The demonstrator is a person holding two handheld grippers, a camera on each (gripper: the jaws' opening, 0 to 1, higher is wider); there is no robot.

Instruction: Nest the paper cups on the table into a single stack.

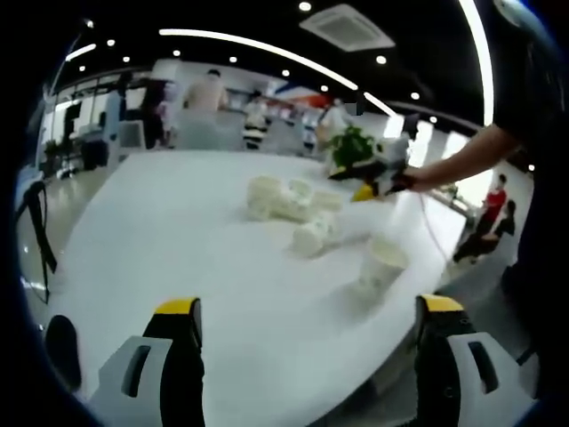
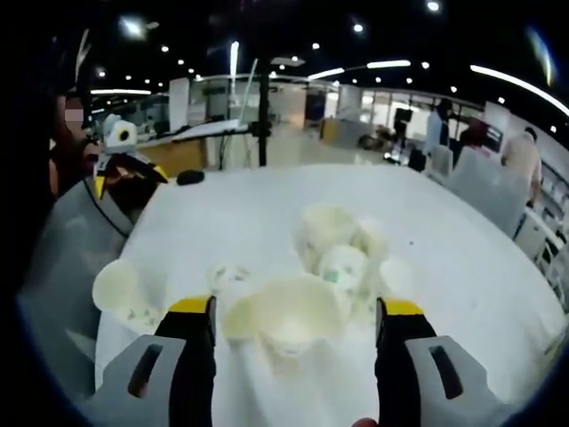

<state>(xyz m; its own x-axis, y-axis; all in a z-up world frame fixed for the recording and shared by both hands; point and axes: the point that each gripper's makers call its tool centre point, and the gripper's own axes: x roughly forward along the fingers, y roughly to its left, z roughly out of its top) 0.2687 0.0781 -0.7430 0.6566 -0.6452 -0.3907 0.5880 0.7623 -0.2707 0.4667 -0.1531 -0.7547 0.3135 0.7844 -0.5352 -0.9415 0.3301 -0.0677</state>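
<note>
While jaws wide, cup [image 2: 289, 313] mouth-up

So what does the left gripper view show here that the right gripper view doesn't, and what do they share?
Left gripper view: a green potted plant at the table's far edge, and the right claw reaching over the cups from that side, jaws apart.

Right gripper view: a black tripod stand beyond the table.

Both: the white round table and the cluster of white paper cups, with nothing clamped in either claw.

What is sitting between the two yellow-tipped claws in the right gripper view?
A white paper cup lies on its side there, its open mouth facing the camera, between the wide-open jaws of the right gripper. Behind it lies the cluster of other cups on the white table.
</note>
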